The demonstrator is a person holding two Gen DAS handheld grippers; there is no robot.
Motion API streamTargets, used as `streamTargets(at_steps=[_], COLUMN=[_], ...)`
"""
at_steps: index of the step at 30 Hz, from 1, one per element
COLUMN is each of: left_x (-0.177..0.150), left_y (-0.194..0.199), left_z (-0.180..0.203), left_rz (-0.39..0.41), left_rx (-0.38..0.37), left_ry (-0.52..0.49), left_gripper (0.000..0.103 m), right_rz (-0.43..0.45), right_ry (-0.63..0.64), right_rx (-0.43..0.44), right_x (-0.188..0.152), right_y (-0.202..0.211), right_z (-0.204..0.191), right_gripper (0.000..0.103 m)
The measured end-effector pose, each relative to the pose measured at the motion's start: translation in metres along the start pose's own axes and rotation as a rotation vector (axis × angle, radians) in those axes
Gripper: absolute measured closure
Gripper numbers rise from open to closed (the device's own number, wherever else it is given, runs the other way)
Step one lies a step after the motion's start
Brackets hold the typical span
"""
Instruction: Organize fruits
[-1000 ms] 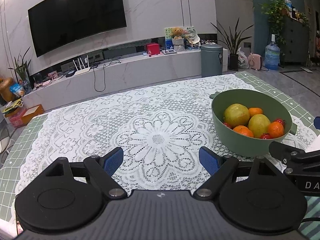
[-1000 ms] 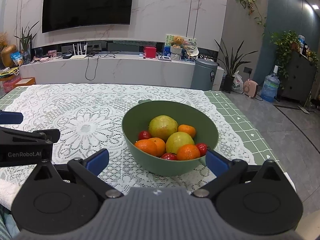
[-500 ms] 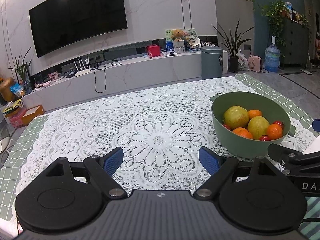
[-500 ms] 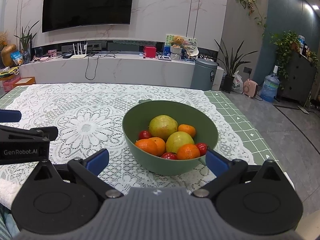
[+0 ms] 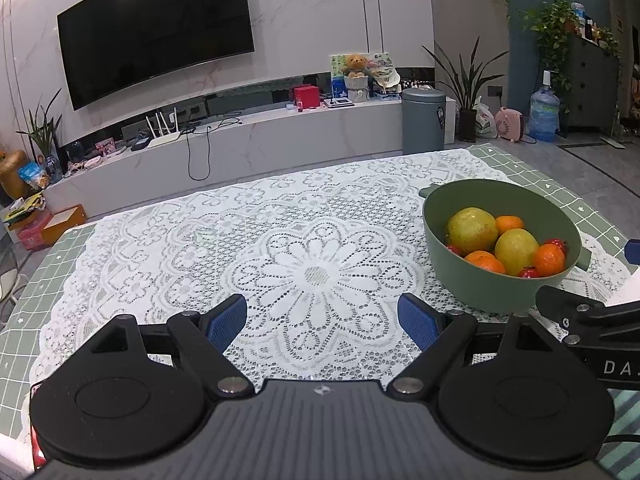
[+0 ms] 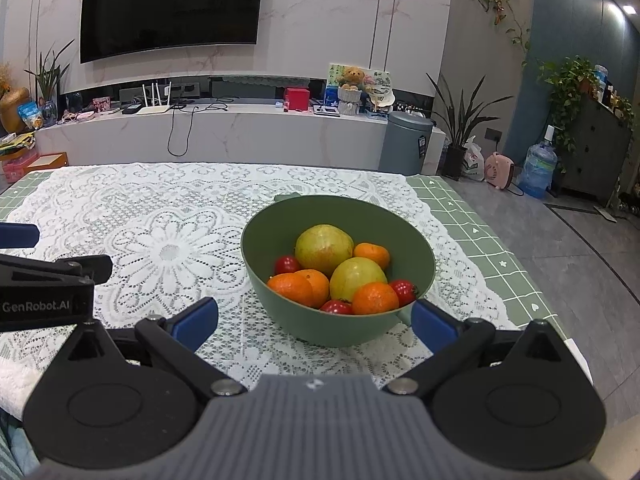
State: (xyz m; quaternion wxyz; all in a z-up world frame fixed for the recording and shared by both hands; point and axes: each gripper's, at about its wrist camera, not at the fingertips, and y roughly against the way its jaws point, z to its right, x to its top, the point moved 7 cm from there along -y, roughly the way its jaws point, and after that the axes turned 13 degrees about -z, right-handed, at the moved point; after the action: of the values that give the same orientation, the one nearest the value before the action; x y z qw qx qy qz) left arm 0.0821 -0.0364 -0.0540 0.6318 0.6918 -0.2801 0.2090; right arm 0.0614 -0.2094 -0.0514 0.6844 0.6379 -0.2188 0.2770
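Behind the table I see a living room: a wall-mounted TV [image 6: 168, 6], a long white console under it, a grey bin [image 6: 406, 142] at its right end. White lace cloth [image 5: 280, 256] covers most of the table, with green checked covering showing at the edges.

On my right wrist camera the green bowl [image 6: 280, 236] sits on the lace straight ahead, just beyond the right gripper [image 6: 314, 322], whose blue fingers [image 6: 196, 322] are spread wide with nothing between them. Inside I count 2 yellow-green fruits [image 6: 323, 248], 3 or 4 oranges [image 6: 374, 298] and about 3 small red fruits [image 6: 287, 265]; the near wall of the bowl cuts off the lowest ones, so I cannot be sure of the count, nor what lies underneath.

On my left wrist camera the left gripper [image 5: 322, 322] hangs over the big lace flower, fingers also spread and holding nothing. From here the bowl [image 5: 496, 196] sits off to the right. Part of the other gripper's black body enters each view at the frame edge, its lettering partly cut off.
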Motion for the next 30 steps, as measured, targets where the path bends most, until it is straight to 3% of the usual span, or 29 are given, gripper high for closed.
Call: streamTargets(at_steps=[30], left_x=[-0.0031], left_y=[-0.0038], left_z=[-0.0028], left_rz=[-0.014], left_rx=[-0.006], left_ry=[0.01], left_gripper=[0.003], right_rz=[-0.042], right_ry=[-0.012], right_rx=[0.003], right_x=[-0.0039], right_y=[-0.0101], right_z=[0.0022], right_gripper=[0.004])
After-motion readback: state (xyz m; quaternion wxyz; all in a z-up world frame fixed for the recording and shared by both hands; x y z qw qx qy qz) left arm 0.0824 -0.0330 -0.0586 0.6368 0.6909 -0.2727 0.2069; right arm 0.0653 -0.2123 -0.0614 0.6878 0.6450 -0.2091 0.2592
